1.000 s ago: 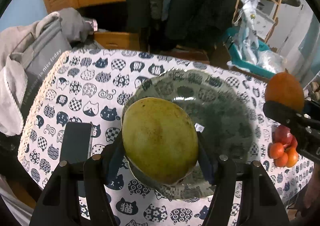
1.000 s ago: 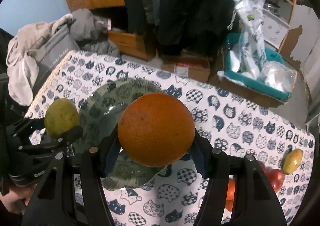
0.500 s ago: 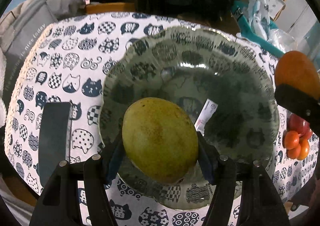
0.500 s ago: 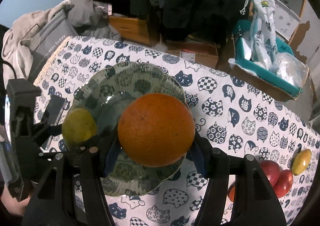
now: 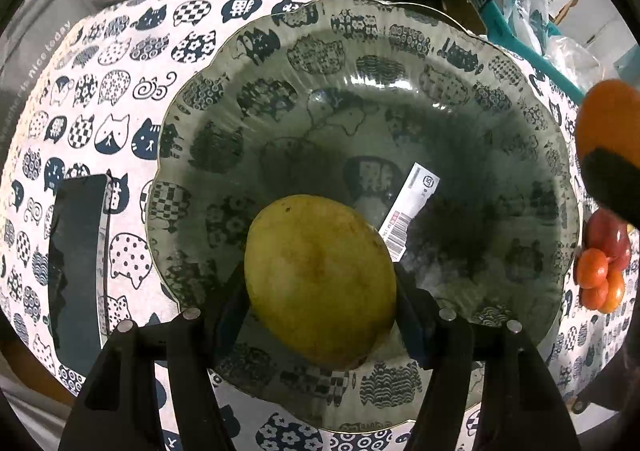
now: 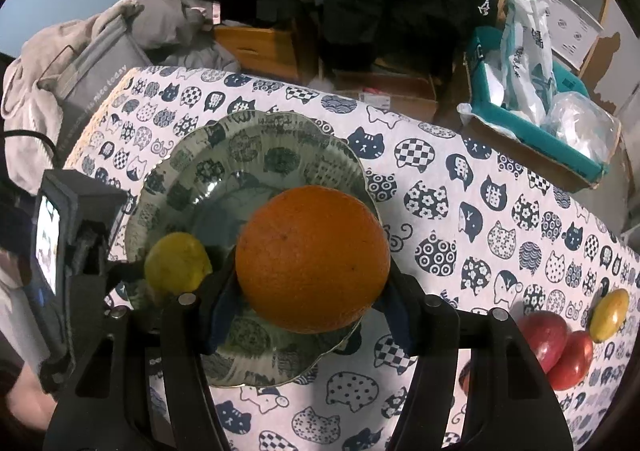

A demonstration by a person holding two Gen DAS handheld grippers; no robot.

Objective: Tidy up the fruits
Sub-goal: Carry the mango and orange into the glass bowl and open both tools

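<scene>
My left gripper [image 5: 320, 291] is shut on a green-yellow mango [image 5: 320, 279] and holds it low over the near part of a clear scalloped glass plate [image 5: 400, 63]. My right gripper [image 6: 312, 283] is shut on a large orange [image 6: 312, 259] above the plate's right edge [image 6: 256, 123]. The mango [image 6: 178, 267] and the left gripper show at the left of the right wrist view. The orange [image 5: 612, 115] shows at the right edge of the left wrist view.
The table has a cat-print cloth [image 6: 480, 211]. Red apples [image 6: 560, 343], a small yellow mango [image 6: 610, 315] and small oranges [image 5: 598, 283] lie at its right. A dark phone [image 5: 76, 267] lies left of the plate. Clothes, a teal box and shelves stand beyond the table.
Both grippers have moved forward and down toward the plate with their fruit. The plate now fills the left wrist view, and the mango is low over it.
</scene>
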